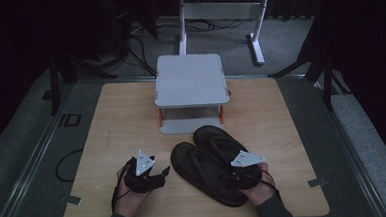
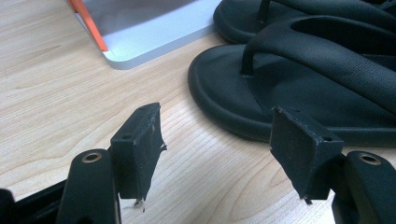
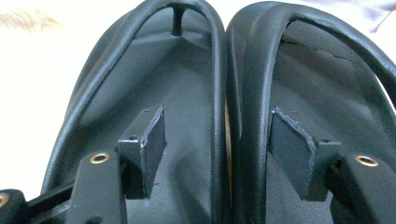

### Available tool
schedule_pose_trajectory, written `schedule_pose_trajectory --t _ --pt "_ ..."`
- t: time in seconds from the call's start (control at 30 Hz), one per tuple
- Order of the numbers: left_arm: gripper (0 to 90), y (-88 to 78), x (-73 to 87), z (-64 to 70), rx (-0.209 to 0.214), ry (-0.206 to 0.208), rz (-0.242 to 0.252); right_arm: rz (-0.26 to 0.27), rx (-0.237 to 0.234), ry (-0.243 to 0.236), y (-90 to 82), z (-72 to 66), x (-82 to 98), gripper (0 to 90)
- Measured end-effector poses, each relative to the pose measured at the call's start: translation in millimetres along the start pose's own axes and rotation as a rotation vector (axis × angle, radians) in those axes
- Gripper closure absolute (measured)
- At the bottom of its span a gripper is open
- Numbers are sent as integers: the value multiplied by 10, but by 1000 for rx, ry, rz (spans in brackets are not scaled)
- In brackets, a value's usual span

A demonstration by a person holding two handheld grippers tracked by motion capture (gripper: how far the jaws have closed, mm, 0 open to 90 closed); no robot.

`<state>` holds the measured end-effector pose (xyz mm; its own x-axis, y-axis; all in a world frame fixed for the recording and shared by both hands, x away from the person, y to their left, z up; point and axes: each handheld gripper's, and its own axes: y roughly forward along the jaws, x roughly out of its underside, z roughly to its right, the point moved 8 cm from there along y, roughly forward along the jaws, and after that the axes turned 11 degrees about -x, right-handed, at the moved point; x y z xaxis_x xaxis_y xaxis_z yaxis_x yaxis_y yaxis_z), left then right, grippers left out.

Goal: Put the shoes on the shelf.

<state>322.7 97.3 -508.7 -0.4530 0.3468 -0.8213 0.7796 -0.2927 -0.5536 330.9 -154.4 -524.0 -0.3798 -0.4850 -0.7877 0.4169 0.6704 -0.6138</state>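
Meanwhile, right gripper (image 1: 240,175) fingers spread astride both sandals' (image 1: 209,162) touching inner edges (left gripper (image 1: 157,176) spread over bare table (image 1: 111,123)).

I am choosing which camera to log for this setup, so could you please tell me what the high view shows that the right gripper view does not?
The high view takes in the wooden table, the grey two-tier stand behind the sandals, the left gripper resting open beside them, and the white frame on the floor beyond. The right gripper view gives a close look: the open right gripper spans the two adjoining inner straps, with one of its fingers inside each sandal. Both views show the pair of black sandals lying side by side.
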Motion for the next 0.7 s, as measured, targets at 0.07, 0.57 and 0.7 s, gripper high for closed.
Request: schedule_pose_trajectory --t 0.07,0.57,0.7 --pt "344 5 4 2 1 1 -1 -5 11 2 16 17 8 374" --pt "344 27 30 31 8 5 -13 5 23 40 98 49 37 593" --pt "344 33 31 36 10 5 -14 4 19 31 100 45 41 623"
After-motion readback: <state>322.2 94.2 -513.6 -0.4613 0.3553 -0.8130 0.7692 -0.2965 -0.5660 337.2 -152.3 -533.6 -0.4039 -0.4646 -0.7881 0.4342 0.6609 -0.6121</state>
